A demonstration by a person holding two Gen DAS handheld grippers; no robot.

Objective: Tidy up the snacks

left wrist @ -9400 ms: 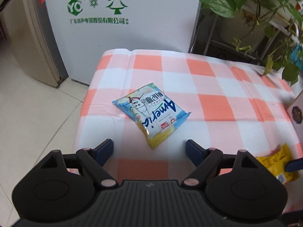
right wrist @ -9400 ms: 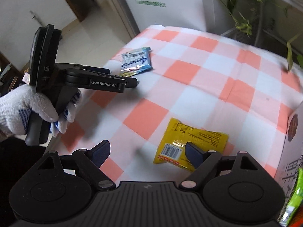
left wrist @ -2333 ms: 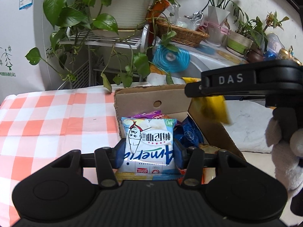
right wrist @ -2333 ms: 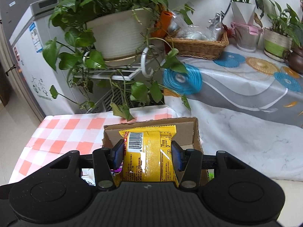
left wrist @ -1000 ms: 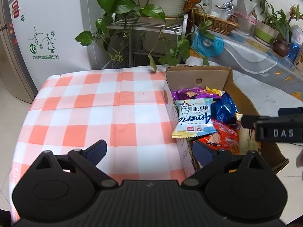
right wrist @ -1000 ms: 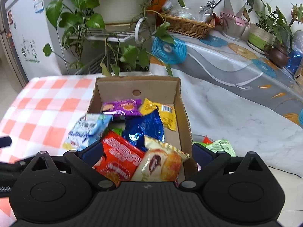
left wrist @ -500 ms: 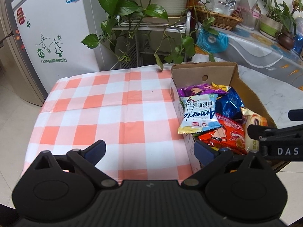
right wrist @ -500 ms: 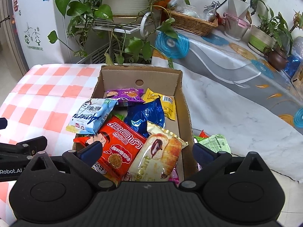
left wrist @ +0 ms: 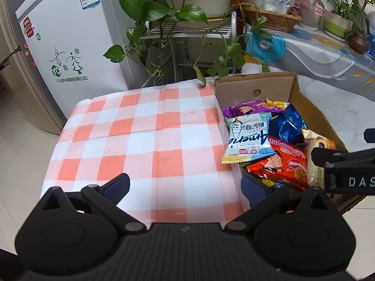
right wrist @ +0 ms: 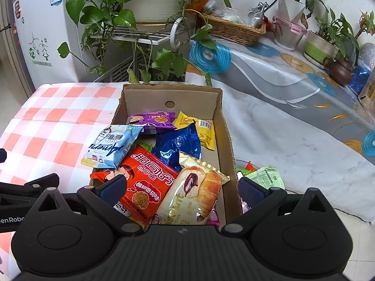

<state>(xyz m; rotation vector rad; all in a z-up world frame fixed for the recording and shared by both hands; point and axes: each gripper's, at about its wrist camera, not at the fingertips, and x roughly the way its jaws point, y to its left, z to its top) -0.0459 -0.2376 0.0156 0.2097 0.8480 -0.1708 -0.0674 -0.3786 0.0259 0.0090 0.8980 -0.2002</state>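
Both packets are out of the jaws now, so both drops look done. Left gripper (left wrist: 185, 185) is opening, nothing between its fingers, above the cloth's near edge. White packet (left wrist: 248, 138) overhangs the box (left wrist: 255, 83) left wall, tilted, half in. Yellow packet (right wrist: 199, 126) lies flat at the box's far right corner. Right gripper (right wrist: 180, 190) gapes empty over the box's near end.

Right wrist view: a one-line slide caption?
Open right gripper above a cardboard box full of snack packets.

Left wrist view high over the checked tablecloth (left wrist: 150, 140), cardboard box (left wrist: 255, 82) at right, right wrist view directly above the box (right wrist: 171, 93), both slanting downward, sharing its snacks.
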